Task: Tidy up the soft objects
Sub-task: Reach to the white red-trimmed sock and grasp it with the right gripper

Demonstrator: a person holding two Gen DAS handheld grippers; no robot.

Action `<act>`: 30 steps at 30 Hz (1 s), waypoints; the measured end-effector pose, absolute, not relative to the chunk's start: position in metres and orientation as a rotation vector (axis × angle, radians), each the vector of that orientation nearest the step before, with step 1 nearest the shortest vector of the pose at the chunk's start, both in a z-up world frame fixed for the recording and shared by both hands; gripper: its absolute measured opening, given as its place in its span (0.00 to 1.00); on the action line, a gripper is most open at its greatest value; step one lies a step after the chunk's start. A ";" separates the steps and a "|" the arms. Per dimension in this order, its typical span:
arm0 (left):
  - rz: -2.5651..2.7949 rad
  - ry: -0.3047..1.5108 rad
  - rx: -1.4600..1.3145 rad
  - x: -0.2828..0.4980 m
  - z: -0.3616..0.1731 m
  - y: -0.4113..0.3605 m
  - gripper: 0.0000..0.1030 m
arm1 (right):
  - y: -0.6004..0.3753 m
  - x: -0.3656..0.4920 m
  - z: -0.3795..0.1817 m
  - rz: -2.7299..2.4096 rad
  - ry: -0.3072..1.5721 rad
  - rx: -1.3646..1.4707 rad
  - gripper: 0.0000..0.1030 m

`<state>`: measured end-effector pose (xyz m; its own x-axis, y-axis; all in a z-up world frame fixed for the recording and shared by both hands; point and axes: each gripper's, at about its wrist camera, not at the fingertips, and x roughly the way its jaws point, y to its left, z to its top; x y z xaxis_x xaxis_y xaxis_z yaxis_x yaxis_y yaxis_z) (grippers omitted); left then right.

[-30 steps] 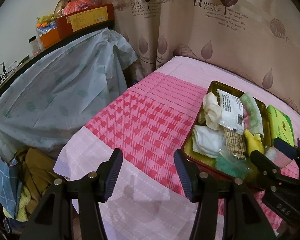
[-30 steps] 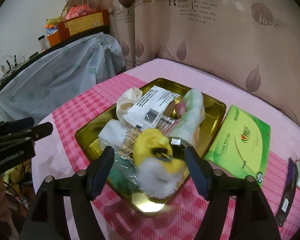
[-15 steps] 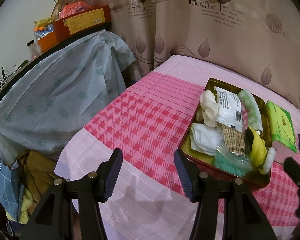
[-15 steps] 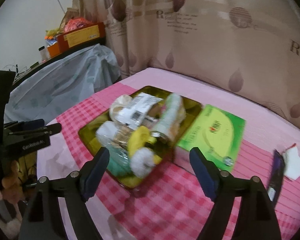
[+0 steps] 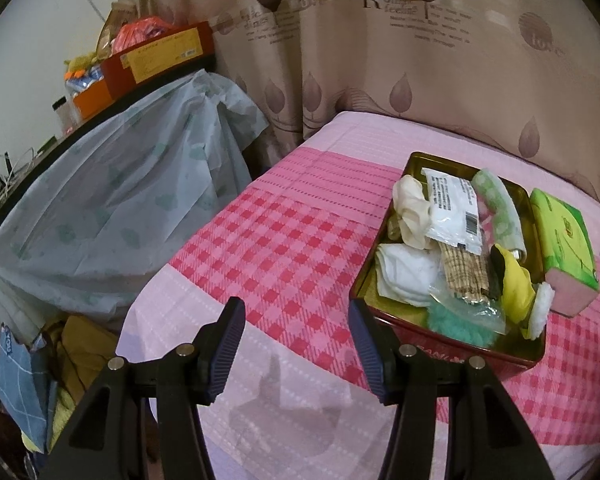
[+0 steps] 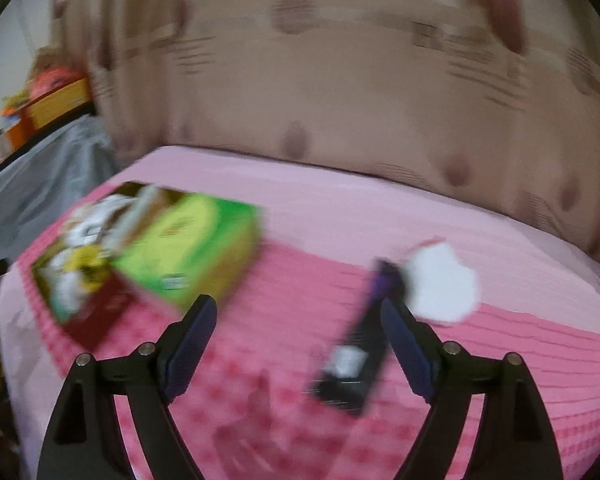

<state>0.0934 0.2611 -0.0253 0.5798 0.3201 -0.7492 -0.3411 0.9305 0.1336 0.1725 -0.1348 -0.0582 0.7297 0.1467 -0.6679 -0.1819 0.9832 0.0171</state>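
Left gripper (image 5: 296, 344) spread, empty, over the pink bed (image 5: 284, 240); gold tray (image 5: 384, 268) of soft items beside it — right gripper (image 6: 296, 340) spread, nothing pinched, blurred, near a dark packet (image 6: 356, 356), white pad (image 6: 440, 284)

curtain (image 5: 380, 60) behind | plastic sheet (image 5: 112, 208) left | checked cloth (image 5: 284, 252)
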 end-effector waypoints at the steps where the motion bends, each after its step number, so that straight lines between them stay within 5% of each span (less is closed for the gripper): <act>1: 0.376 0.862 -0.017 0.093 -0.025 0.259 0.53 | -0.146 0.176 -0.061 0.155 0.733 -0.045 0.80; 23: 0.200 0.844 0.123 0.102 -0.035 0.209 0.54 | -0.253 0.281 -0.143 -0.058 0.844 0.040 0.87; 24: 0.201 0.845 0.132 0.103 -0.037 0.207 0.54 | -0.254 0.284 -0.147 -0.056 0.855 0.039 0.85; 26: 0.199 0.849 0.143 0.103 -0.039 0.204 0.54 | -0.258 0.290 -0.154 -0.044 0.896 0.064 0.63; 30: 0.193 0.857 0.163 0.103 -0.041 0.196 0.54 | -0.262 0.289 -0.154 -0.035 0.897 0.067 0.43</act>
<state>0.1027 0.1957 -0.0414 0.6391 0.2339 -0.7327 -0.1034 0.9701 0.2195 0.2888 -0.2622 -0.1542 0.6239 -0.0023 -0.7815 0.0581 0.9974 0.0434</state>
